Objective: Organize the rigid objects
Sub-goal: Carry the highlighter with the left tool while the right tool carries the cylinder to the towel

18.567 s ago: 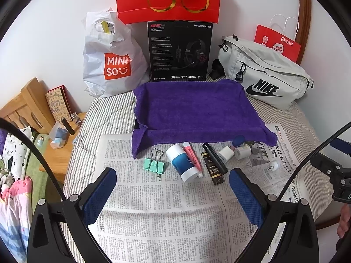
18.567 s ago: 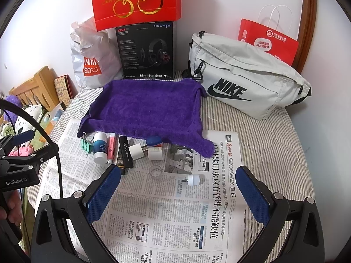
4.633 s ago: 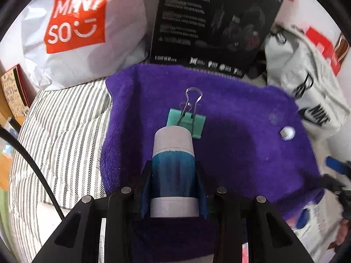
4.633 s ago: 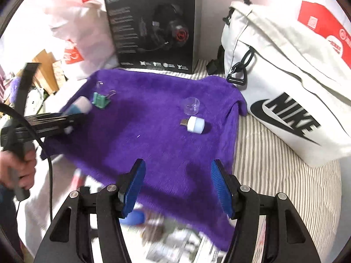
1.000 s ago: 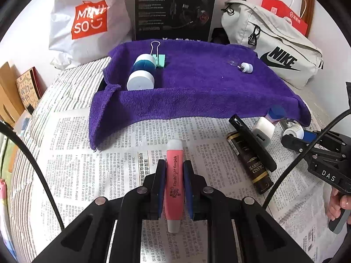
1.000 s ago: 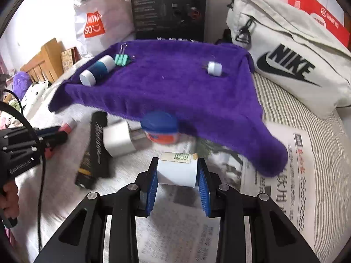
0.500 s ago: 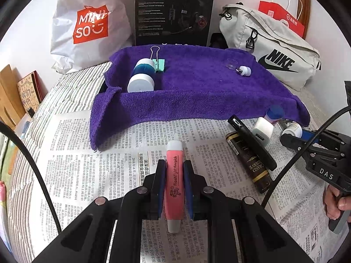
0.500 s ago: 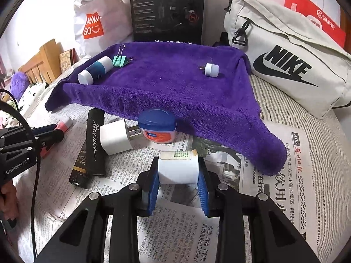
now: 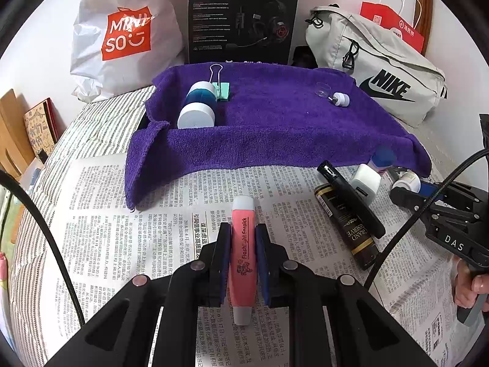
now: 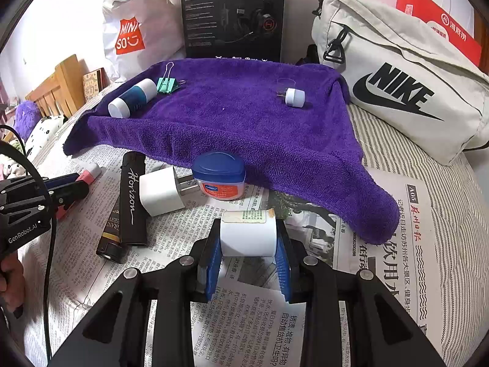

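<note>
My left gripper (image 9: 243,232) is shut on a pink highlighter (image 9: 243,253), held just above the newspaper (image 9: 101,214) in front of the purple towel (image 9: 275,128). My right gripper (image 10: 248,229) is shut on a small white bottle (image 10: 248,238) above the newspaper (image 10: 253,321). On the towel (image 10: 244,116) lie a blue-and-white tube (image 9: 197,104), a green binder clip (image 9: 221,87), a small white plug (image 10: 295,97) and a clear cap (image 9: 321,88). On the paper lie a black lighter (image 10: 132,202), a brown tube (image 9: 348,229), a white charger (image 10: 160,191) and a blue-lidded jar (image 10: 220,174).
Behind the towel stand a white Miniso bag (image 9: 122,36), a black headset box (image 9: 241,15), a grey Nike bag (image 10: 397,76) and a red paper bag (image 9: 391,24). A wooden bed frame (image 10: 58,88) is at the left. Striped bedding (image 10: 443,214) lies under the paper.
Both grippers have risen and pulled back slightly with their objects. The towel and the items on it lie as before.
</note>
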